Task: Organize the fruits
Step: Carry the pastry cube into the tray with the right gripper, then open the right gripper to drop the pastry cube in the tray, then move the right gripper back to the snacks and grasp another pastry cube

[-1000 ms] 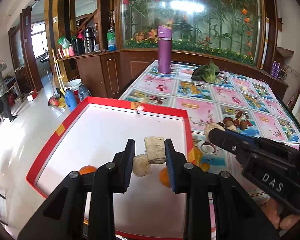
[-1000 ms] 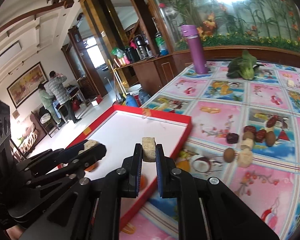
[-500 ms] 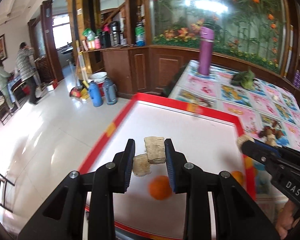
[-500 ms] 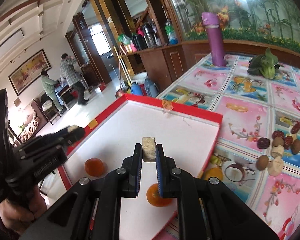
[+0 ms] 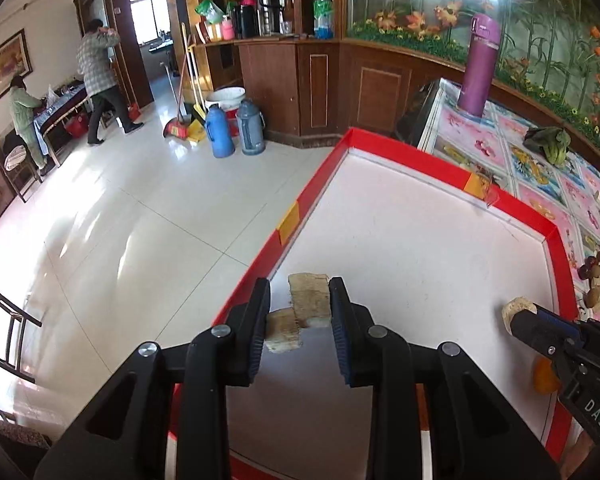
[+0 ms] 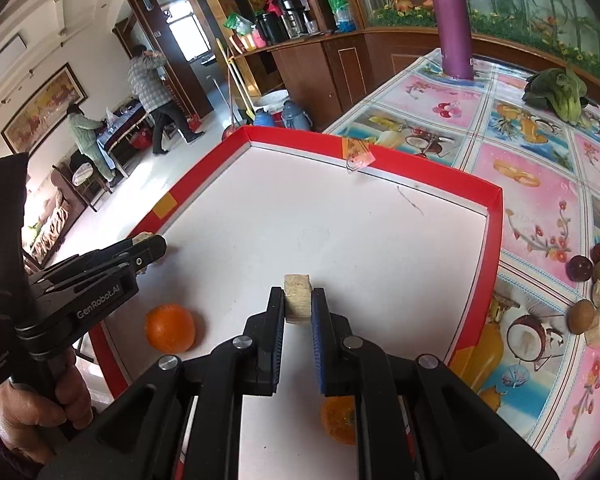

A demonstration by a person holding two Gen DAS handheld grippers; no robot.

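Behind right claw [image 6: 298, 306], half-hidden orange [image 6: 339, 420]

black tongs [image 6: 298, 312]; blue pads; silver screws; white "genrobot.ai" lettering

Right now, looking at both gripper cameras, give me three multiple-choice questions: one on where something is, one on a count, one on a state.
1. Where does the purple bottle stand?
A. in the tray
B. on the table
C. on the floor
2. How many oranges lie in the red tray?
A. two
B. none
C. five
3. The right gripper is
A. open and empty
B. shut on a pale chunk
C. shut on an orange

B: it stands on the patterned tablecloth.
A: one orange left, another orange near.
B: the pale chunk sits between its fingers.
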